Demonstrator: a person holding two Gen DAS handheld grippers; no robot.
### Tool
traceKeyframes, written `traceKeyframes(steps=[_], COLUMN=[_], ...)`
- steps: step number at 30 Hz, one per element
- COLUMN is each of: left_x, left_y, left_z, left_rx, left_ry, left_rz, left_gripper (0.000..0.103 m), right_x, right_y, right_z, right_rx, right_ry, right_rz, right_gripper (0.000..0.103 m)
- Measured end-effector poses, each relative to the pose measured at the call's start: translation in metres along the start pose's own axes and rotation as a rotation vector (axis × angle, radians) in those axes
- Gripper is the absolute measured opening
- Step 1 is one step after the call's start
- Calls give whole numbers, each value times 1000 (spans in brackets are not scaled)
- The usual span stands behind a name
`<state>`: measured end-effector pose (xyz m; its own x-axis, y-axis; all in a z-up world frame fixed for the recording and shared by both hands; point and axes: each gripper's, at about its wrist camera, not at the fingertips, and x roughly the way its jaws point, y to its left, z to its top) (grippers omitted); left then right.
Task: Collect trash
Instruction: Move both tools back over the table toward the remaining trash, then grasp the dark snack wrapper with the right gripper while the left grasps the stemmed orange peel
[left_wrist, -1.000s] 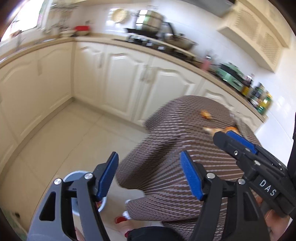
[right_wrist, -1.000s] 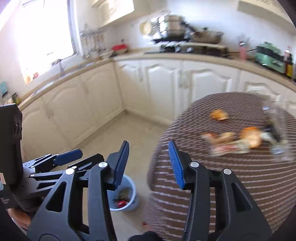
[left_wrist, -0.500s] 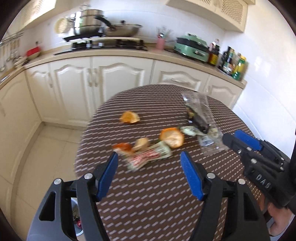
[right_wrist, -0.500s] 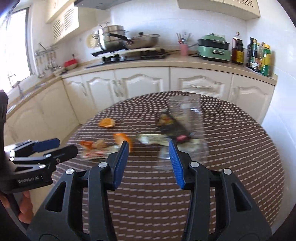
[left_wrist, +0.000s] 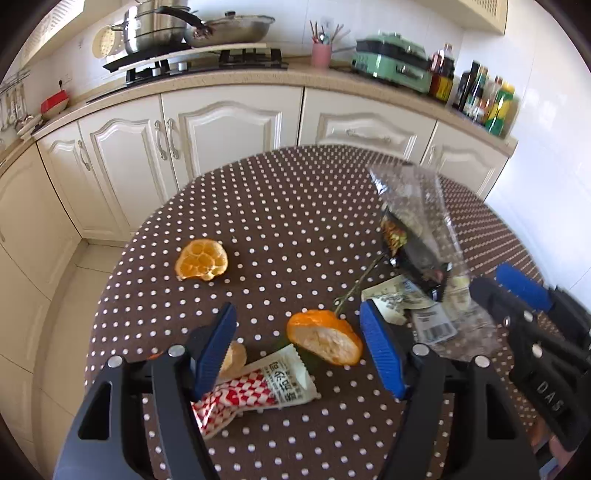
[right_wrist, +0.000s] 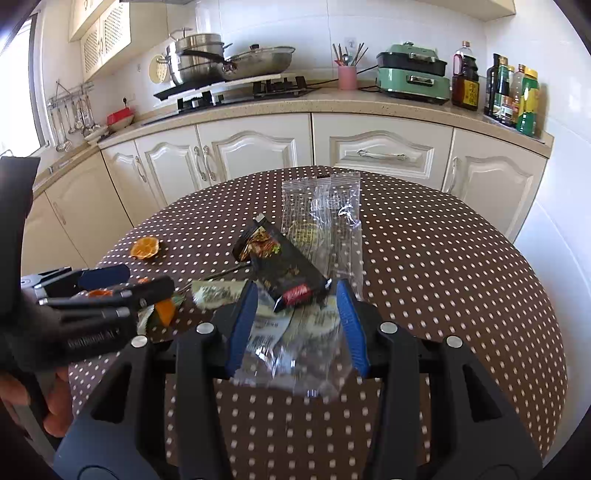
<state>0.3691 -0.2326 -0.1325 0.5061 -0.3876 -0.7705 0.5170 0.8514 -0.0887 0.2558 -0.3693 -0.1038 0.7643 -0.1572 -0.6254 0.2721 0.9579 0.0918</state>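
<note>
Reaching-in step, with trash spread on the dotted desk (left_wrist: 280, 206) and nothing picked up yet. Left gripper (left_wrist: 299, 347) wide open and holding nothing, jaws just closed in a little, with the orange peel (left_wrist: 325, 341) and the red-and-white wrapper (left_wrist: 255, 395) lying between them; right gripper (right_wrist: 295, 317) about half open and empty, either side of the clear plastic bag (right_wrist: 321, 221) and the black packet (right_wrist: 284, 269). Next, probably: go lower and squeeze each one shut on its piece.
</note>
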Motion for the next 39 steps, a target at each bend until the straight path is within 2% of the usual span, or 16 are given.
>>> traceKeyframes(steps=[1,2,3,6,13,16,17,20,22,28,34,39], left_x=[4,7,9,7,-18,-27,-30,-38,-43,-71,-110,-146], left_y=[0,1,2,3,22,30,31,34,36,51,71,106], left_z=[-1,-2,-3,-3,4,5,5,4,3,-2,-15,-34], left_rx=[1,-2,-5,5,-74,-96,-99,-104,-117,-162,-184,-220], left_ry=[11,24,35,17,-100,-123,-129,-140,-145,-180,-241,-289], left_rz=[-9,-36,-52,-47,-6,-9,-13,-45,-83,-192,-198,-166], left_gripper=[60,42,37,33,32,32,32,32,32,32,32,32], right_x=[6,10,13,24,52,71,76,77,68,33,-13,-43], right_y=[1,4,6,16,40,46,48,52,54,58,78,127], right_z=[2,4,6,12,18,18,18,19,20,26,34,35], right_rx=[-7,-12,-23,-67,-161,-188,-201,-219,-220,-175,-144,-151], right_ry=[12,17,21,35,89,143,157,153,122,68,-12,-52], right_rz=[7,6,2,1,-37,-65,-74,-87,-99,-56,20,147], right_gripper=[45,45,45,45,45,44,31,16,10,10,9,9])
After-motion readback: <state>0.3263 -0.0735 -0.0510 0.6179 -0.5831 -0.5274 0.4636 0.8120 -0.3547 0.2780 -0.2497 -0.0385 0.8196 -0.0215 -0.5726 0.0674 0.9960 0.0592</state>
